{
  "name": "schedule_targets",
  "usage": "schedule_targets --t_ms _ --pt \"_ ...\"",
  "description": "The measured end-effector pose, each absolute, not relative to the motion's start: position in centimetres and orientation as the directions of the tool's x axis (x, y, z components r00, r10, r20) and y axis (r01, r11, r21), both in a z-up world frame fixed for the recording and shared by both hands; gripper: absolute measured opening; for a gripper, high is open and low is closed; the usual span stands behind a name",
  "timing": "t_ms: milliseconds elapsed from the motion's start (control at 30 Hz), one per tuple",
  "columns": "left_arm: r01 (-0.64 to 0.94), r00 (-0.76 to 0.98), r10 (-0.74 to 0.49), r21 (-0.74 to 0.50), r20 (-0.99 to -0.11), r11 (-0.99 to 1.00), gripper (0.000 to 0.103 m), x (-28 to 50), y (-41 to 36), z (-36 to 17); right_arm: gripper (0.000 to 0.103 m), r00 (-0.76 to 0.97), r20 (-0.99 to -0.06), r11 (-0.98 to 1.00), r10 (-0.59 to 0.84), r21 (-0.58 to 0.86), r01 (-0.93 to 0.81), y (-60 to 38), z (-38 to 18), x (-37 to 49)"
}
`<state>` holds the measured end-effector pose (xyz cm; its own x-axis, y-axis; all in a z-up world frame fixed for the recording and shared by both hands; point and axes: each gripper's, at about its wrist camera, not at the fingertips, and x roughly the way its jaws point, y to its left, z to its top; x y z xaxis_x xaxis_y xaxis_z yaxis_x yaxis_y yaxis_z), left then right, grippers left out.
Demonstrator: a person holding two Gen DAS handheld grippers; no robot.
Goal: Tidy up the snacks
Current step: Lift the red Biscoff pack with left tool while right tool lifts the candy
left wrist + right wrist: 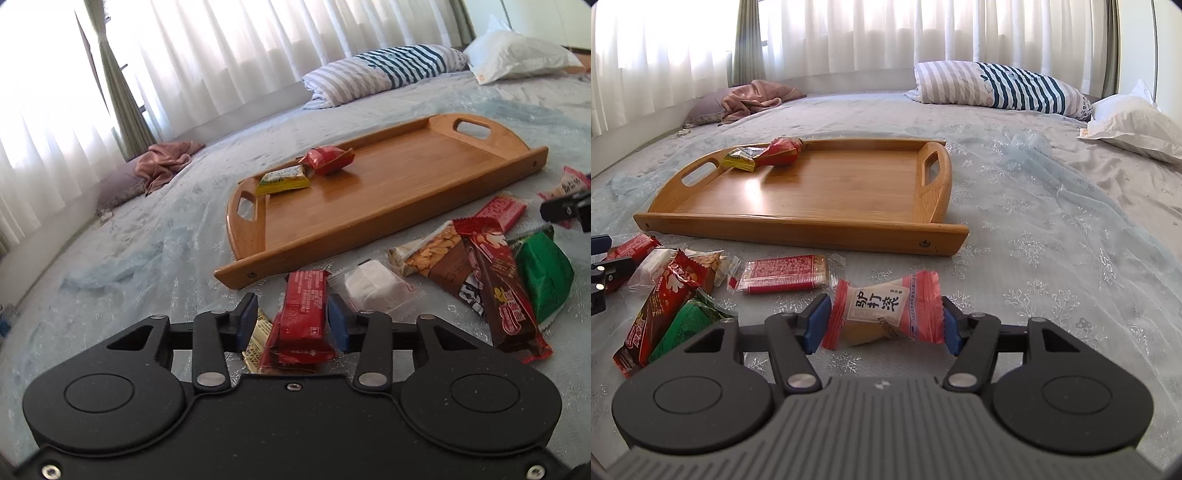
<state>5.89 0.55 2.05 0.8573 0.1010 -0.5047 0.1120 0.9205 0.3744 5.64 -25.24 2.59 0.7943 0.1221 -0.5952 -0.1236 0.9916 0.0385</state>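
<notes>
A wooden tray (388, 192) (820, 192) lies on the bed with a yellow-green packet (282, 180) (738, 158) and a red packet (327, 158) (781, 150) in its far corner. My left gripper (291, 321) is open, its blue pads either side of a red snack bar (301, 317) lying on the bed. My right gripper (882, 321) is open around a pink-wrapped sweet (886, 308), pads close to its twisted ends. Loose snacks lie between: a white cake (369, 284), a peanut bar (439, 262), a brown-red bar (506, 295) (657, 314), a green packet (543, 277) (687, 321).
A flat red wafer pack (786, 275) (500, 212) lies before the tray. Striped pillow (1001, 86), white pillow (1134, 122) and pink cloth (757, 98) sit at the bed's far side under curtains. A yellow packet (258, 339) lies under the left gripper.
</notes>
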Motion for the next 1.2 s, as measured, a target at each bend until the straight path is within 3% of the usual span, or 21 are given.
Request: schedule_targets --t_ms 33,400,500,533,567,833,1200 --pt "0.12 0.857 0.097 0.379 -0.507 0.918 0.029 5.8 0.4 2.0 0.064 0.795 -0.595 0.992 0.121 0.037 -0.123 -25.2 2.6 5.6" --pt "0.102 0.854 0.074 0.305 -0.515 0.947 0.023 6.1 0.9 2.1 0.064 0.796 -0.594 0.992 0.117 0.037 -0.119 -25.2 2.5 5.6" --pt "0.085 0.863 0.077 0.294 -0.499 0.952 0.023 6.1 1.3 2.6 0.054 0.805 -0.584 0.994 0.104 0.078 -0.072 -25.5 2.6 5.6" --pt "0.083 0.865 0.075 0.29 -0.495 0.954 0.023 6.2 1.4 2.7 0.045 0.802 -0.585 0.993 0.117 0.098 -0.073 -25.6 2.7 5.6" --pt "0.082 0.869 0.072 0.285 -0.49 0.955 0.023 6.2 1.5 2.8 0.042 0.801 -0.586 0.991 0.124 0.109 -0.073 -25.6 2.7 5.7" --pt "0.086 0.881 0.053 0.269 -0.469 0.959 0.023 6.2 1.2 3.7 0.031 0.812 -0.569 0.991 0.129 0.099 -0.089 -25.0 3.4 5.5" --pt "0.108 0.903 0.012 0.253 -0.429 0.962 0.023 6.8 0.5 5.1 0.028 0.817 -0.544 0.976 0.189 0.195 -0.096 -26.1 3.9 5.5"
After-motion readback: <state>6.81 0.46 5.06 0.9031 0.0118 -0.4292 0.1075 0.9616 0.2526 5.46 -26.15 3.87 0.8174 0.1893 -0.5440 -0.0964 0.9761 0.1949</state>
